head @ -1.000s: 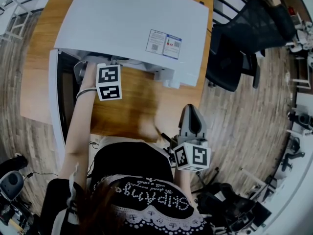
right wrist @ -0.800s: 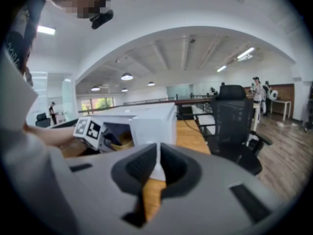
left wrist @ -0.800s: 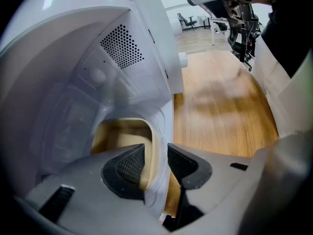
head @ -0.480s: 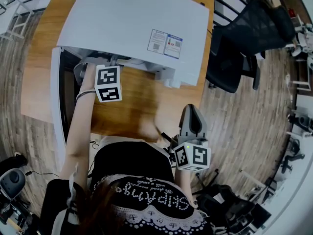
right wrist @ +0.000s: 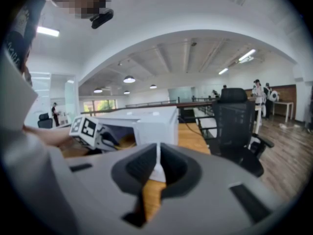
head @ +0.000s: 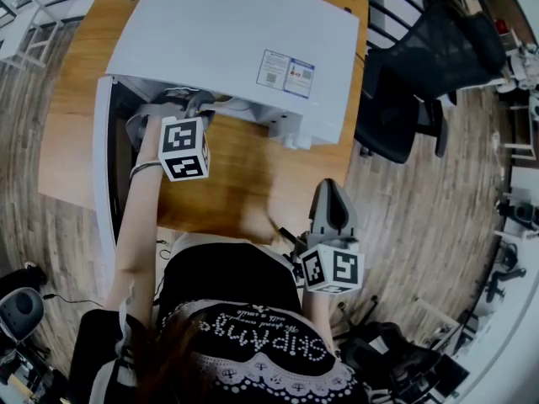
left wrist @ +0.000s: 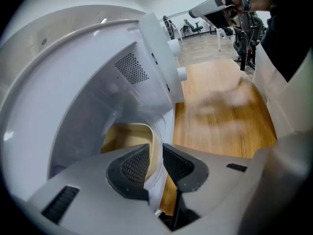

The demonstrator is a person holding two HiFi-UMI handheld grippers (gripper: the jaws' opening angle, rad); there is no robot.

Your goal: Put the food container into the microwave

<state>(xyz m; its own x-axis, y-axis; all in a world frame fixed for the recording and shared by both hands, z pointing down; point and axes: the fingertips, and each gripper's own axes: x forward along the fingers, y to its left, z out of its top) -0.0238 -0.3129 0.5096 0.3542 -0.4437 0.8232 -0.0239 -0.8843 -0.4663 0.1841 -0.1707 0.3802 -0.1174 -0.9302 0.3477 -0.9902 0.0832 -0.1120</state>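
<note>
Movement's tiny: left hand-held gripper (left wrist: pixel 155 158) stays clamped on the white plastic food container (left wrist: pixel 122 133) rim inside the white box-shaped microwave (head: pixel 236 32), not yet released.

1. The left arm (head: pixel 135 225) is bare and stretched straight out ahead of the body.
2. The left gripper (left wrist: pixel 155 155) leads at the end of that arm, its jaws pinched on the thin rim of the food container (left wrist: pixel 128 137).
3. The right gripper (right wrist: pixel 157 164) is tucked close by the waist, pointing forward, its jaws pressed together with nothing between them.
</note>
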